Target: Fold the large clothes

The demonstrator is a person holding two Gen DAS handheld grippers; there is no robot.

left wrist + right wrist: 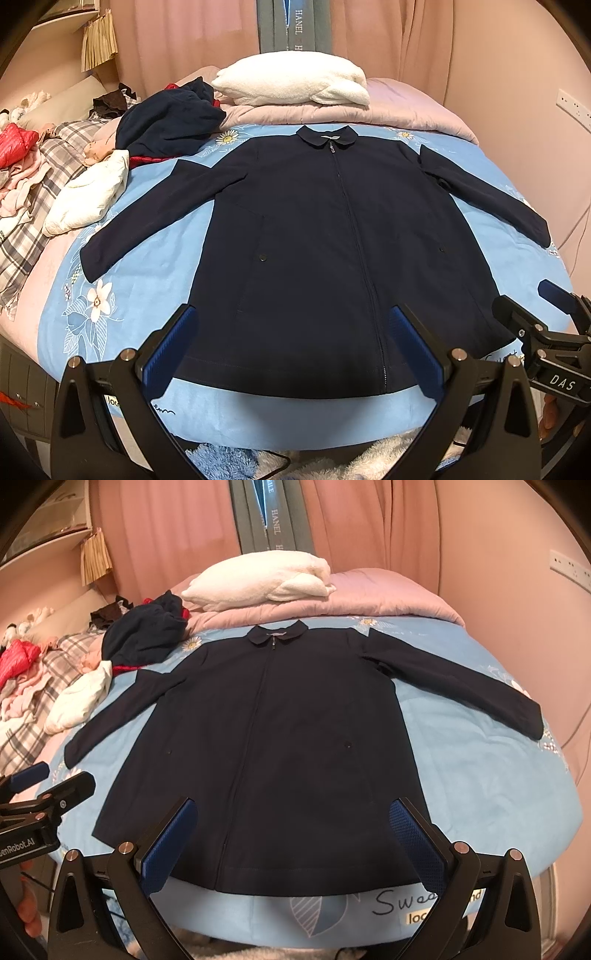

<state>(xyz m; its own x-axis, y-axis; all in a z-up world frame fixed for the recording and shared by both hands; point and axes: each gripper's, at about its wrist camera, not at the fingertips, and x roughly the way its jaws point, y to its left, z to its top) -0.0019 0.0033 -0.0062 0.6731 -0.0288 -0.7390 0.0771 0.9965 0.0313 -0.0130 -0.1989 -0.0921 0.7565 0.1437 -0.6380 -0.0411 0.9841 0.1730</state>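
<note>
Both grippers hover at the jacket's hem, holding nothing: the left gripper [291,350] and the right gripper [291,842] each stand wide open above it. Beyond them the navy jacket [325,240] lies flat, zipped, sleeves spread, on the blue bedsheet [140,295], collar away from the grippers.

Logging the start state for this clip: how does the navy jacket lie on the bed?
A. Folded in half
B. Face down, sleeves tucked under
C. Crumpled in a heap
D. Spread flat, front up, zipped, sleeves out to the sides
D: the navy jacket lies flat on the blue sheet, zip closed to the collar, both sleeves spread outward.
</note>
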